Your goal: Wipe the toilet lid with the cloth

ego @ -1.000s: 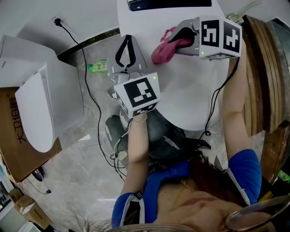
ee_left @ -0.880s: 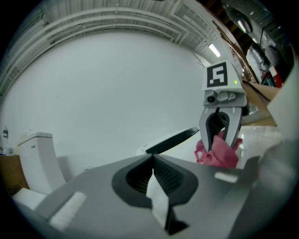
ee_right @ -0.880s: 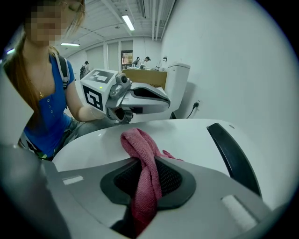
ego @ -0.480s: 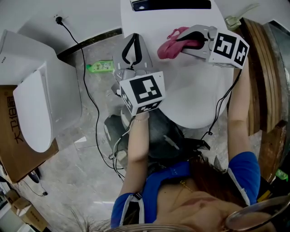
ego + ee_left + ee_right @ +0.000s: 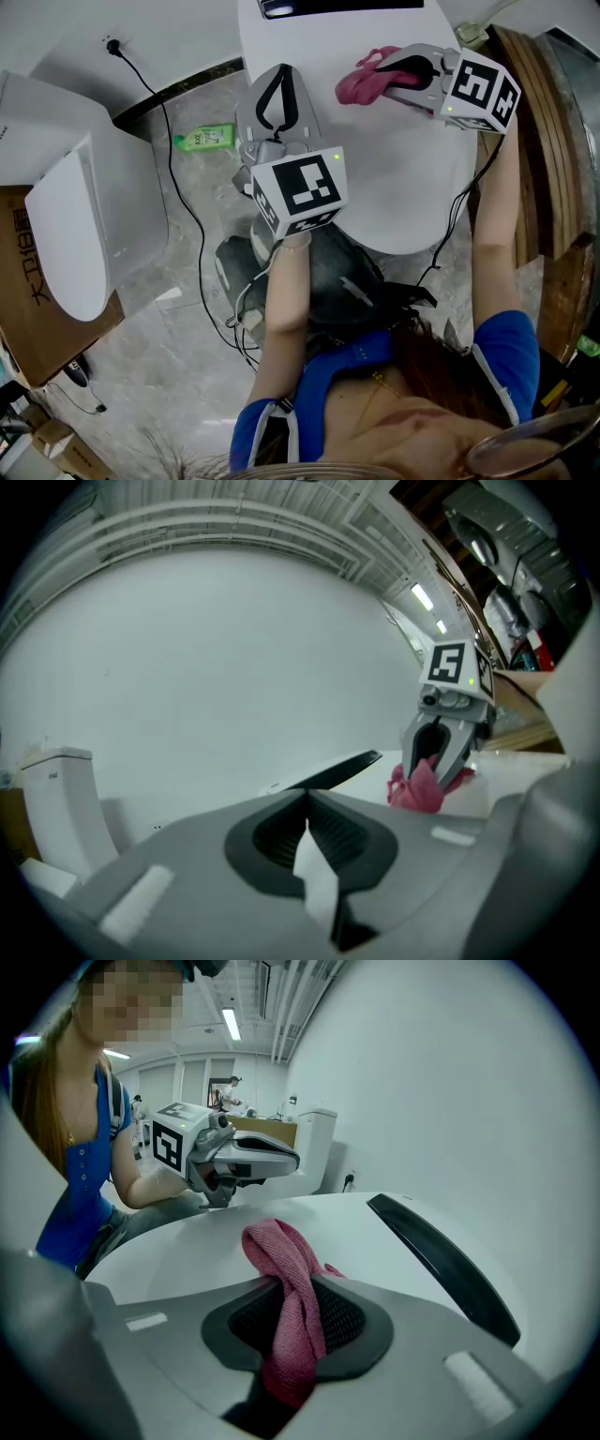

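Left gripper (image 5: 277, 89) jaws together, nothing in them, at the left edge of the lid (image 5: 394, 187). Further back, right gripper (image 5: 389, 77) clamped on pink cloth (image 5: 359, 84). The cloth is bunched on the lid, near the black strip (image 5: 352, 7) at the rear.

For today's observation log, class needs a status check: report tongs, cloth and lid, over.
Left tongs shut, empty, at the toilet lid's left edge. Right tongs shut on cloth, near the lid's back. Nothing seen in the way.
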`<state>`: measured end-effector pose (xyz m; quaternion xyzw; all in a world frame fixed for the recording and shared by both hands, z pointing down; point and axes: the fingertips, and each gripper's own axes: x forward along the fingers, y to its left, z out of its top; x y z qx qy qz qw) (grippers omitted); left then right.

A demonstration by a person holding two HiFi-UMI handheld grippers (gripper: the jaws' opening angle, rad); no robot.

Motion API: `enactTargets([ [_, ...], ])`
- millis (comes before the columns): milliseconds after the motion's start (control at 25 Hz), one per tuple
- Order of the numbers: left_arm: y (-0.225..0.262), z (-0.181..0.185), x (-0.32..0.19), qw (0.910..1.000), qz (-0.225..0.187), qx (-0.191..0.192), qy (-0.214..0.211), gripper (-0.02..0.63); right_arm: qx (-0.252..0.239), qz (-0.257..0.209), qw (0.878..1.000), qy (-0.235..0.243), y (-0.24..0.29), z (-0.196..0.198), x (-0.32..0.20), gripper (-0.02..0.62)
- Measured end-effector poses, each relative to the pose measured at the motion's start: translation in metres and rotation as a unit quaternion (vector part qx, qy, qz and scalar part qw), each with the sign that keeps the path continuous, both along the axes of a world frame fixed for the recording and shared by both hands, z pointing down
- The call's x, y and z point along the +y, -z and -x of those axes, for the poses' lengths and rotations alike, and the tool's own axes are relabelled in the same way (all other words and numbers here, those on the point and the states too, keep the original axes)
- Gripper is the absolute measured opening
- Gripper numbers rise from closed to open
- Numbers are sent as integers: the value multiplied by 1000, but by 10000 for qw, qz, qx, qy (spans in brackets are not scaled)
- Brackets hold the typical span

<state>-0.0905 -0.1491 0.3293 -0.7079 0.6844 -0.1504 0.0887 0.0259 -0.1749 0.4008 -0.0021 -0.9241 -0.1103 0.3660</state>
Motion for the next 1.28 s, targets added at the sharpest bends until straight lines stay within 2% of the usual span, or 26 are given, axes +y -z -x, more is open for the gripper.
enactTargets([
  [360,1,-4,3,10000,-2,-11,-38,3,-62,-13,9996,-280,1,-25,-5,75],
  [1280,0,-4,2,10000,3,-66,-6,3,-369,-50,9972,-650,-1,-71,-14,75],
])
